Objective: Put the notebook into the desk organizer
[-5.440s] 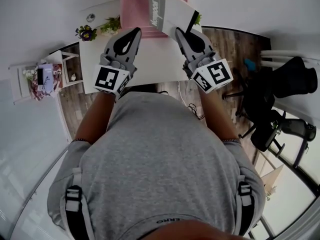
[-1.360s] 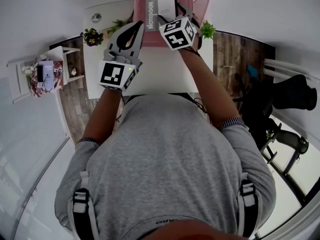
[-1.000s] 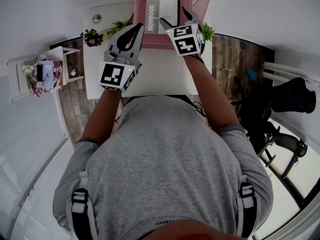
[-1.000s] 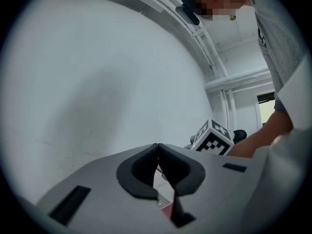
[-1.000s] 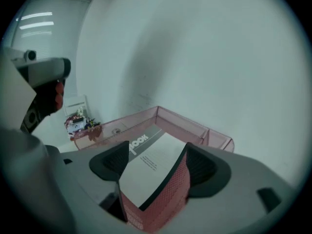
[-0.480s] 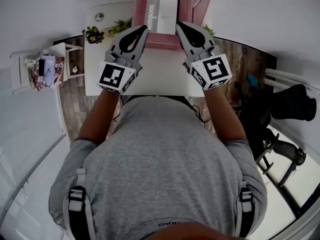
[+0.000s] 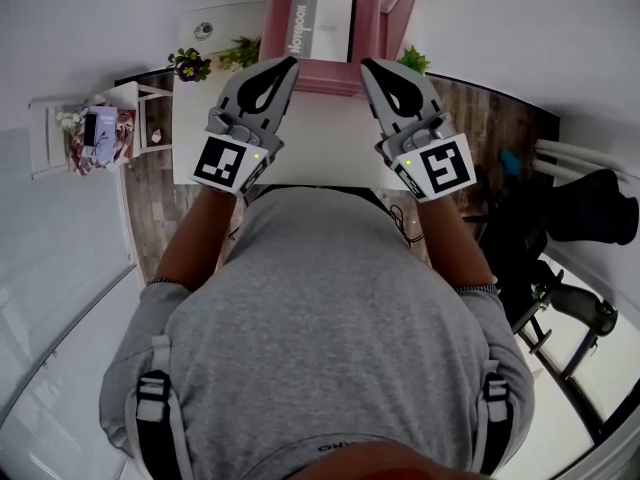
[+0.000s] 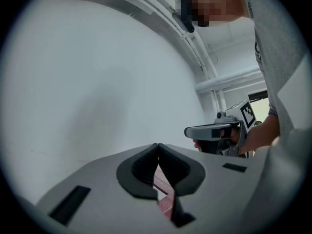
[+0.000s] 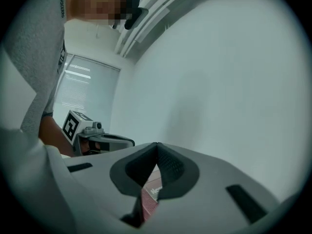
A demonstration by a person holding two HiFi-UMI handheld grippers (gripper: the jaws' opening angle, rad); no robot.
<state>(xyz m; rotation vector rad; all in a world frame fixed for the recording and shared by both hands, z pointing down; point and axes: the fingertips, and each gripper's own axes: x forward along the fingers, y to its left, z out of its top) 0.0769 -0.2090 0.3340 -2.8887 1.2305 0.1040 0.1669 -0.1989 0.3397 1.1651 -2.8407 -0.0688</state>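
Observation:
The pink desk organizer (image 7: 325, 78) stands at the far edge of the white desk (image 7: 320, 138). A grey-and-white notebook (image 7: 322, 23) sits inside it, free of both grippers. My left gripper (image 7: 289, 64) and right gripper (image 7: 367, 64) hover side by side over the desk, tips just short of the organizer's front wall. Both are shut and empty. In the left gripper view the jaws (image 8: 157, 145) meet, with the pink organizer (image 8: 164, 201) showing below them. In the right gripper view the jaws (image 9: 157, 144) also meet, and a strip of the notebook (image 9: 152, 193) shows beneath.
Small potted plants (image 7: 188, 65) (image 7: 243, 50) stand at the desk's far left and another plant (image 7: 413, 61) at its far right. A white side shelf (image 7: 90, 133) is left of the desk. A black chair (image 7: 590, 183) is on the right.
The right gripper opened at the notebook, left it in the organizer, drew back toward me and shut. The left gripper stayed about where it was.

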